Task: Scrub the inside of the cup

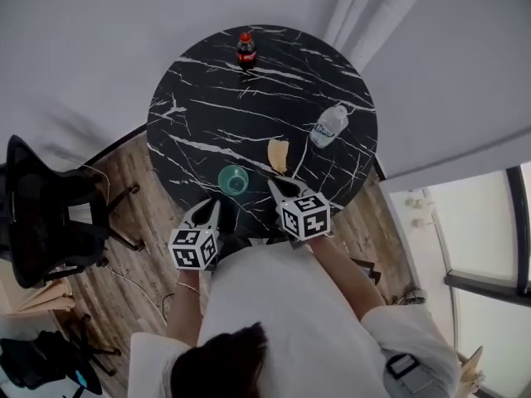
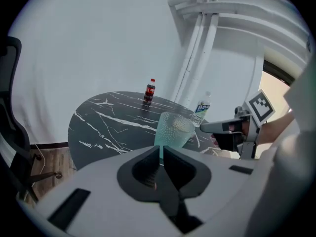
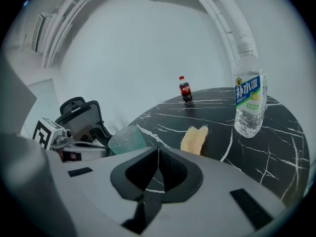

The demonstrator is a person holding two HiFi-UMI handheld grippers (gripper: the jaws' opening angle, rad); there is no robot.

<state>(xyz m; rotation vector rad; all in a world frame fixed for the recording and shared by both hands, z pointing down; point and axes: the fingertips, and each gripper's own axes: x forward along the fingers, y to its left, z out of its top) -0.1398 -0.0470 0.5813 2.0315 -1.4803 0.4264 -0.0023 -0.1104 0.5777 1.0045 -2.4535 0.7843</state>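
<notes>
Black white-veined table [image 1: 207, 114]; teal dimpled cup [image 1: 233, 179]; yellow sponge [image 1: 279, 154].

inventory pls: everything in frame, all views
table: 1, black marble with white veins, round, centre of the head view
cola bottle: 1, dark with red cap and label, upright at the table's far edge
water bottle: 1, clear with white cap, upright on the table's right side
sponge: 1, pale yellow, on the table between cup and water bottle
cup: 1, translucent green, near the table's front edge
office chair: 1, black, left of the table
left hand-held gripper: 1, white and black, shut on the cup's near wall
right hand-held gripper: 1, white and black, jaws together, empty, just right of the cup
</notes>
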